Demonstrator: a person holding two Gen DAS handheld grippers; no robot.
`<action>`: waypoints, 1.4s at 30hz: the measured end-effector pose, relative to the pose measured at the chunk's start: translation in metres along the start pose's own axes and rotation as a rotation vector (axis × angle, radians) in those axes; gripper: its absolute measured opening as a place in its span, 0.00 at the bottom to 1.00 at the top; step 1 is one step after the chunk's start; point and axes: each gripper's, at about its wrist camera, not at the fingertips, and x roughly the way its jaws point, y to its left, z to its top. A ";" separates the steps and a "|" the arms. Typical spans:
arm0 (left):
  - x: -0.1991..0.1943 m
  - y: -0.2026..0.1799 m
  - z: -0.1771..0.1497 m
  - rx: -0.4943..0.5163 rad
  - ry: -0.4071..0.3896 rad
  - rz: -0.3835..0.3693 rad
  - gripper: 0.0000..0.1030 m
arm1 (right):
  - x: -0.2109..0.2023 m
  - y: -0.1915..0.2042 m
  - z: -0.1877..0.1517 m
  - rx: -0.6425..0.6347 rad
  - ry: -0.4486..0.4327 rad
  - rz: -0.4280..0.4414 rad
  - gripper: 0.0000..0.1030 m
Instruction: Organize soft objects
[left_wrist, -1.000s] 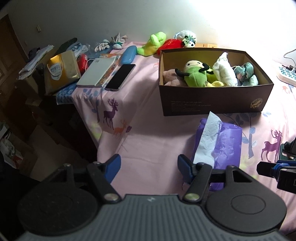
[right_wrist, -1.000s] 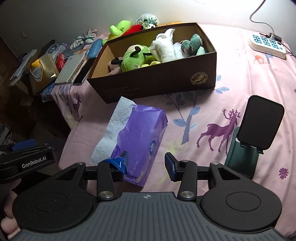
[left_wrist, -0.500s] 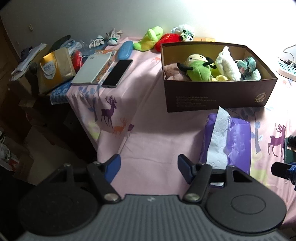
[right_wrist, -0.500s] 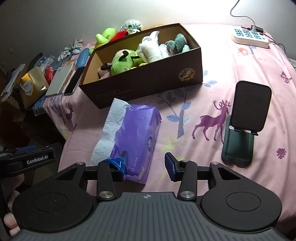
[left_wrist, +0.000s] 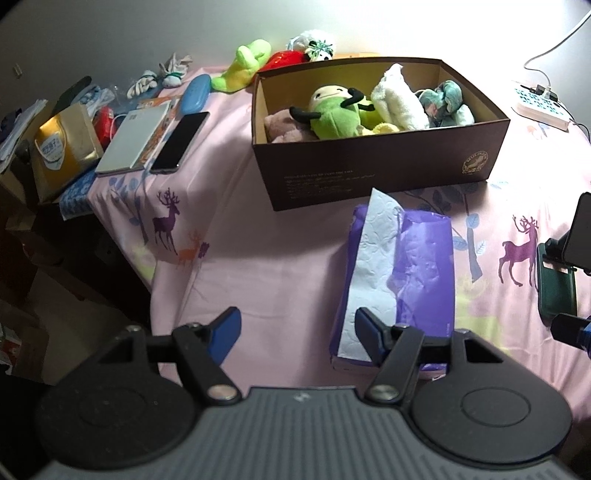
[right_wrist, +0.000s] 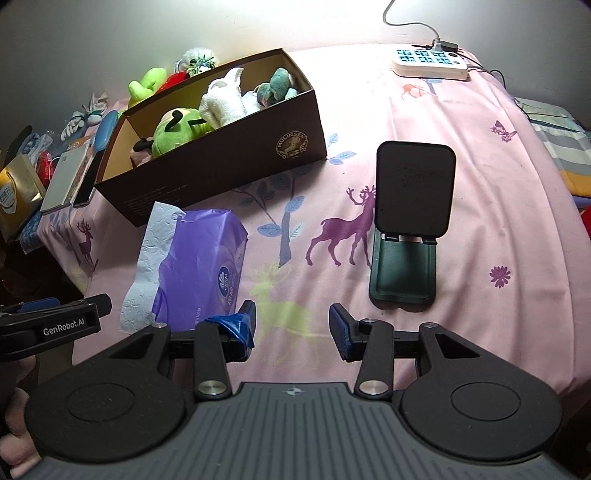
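A brown cardboard box (left_wrist: 384, 166) (right_wrist: 229, 166) on the pink bed holds a green plush (left_wrist: 332, 114) (right_wrist: 173, 129), a white plush (left_wrist: 395, 99), a teal plush (left_wrist: 443, 99) and a pinkish plush (left_wrist: 280, 127). Behind the box lie a lime plush (left_wrist: 243, 62), a red plush (left_wrist: 288, 59) and a white plush (left_wrist: 314, 44). A purple tissue pack (left_wrist: 402, 269) (right_wrist: 199, 258) lies in front of the box. My left gripper (left_wrist: 295, 328) is open and empty, above the bed's near edge, left of the pack. My right gripper (right_wrist: 291, 325) is open and empty, right of the pack.
A black phone stand (right_wrist: 410, 221) stands right of the tissue pack. A power strip (right_wrist: 428, 62) lies at the far right. A phone (left_wrist: 181, 142), notebook (left_wrist: 133, 142), blue case (left_wrist: 194, 98) and gloves (left_wrist: 159, 75) lie at the far left. The bed drops off at left.
Both grippers have drawn back and shifted right, so the box and tissue pack sit further left in the views. Both stay open. No object has moved.
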 end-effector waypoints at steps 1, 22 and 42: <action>0.000 -0.002 0.000 0.003 0.002 -0.002 0.65 | 0.000 -0.001 -0.001 0.003 0.001 -0.010 0.27; 0.000 -0.015 -0.011 0.045 0.004 -0.029 0.66 | 0.002 -0.013 -0.017 0.060 0.039 -0.010 0.27; -0.012 -0.013 -0.020 0.001 -0.028 -0.010 0.66 | 0.008 0.000 -0.021 0.037 0.021 0.033 0.27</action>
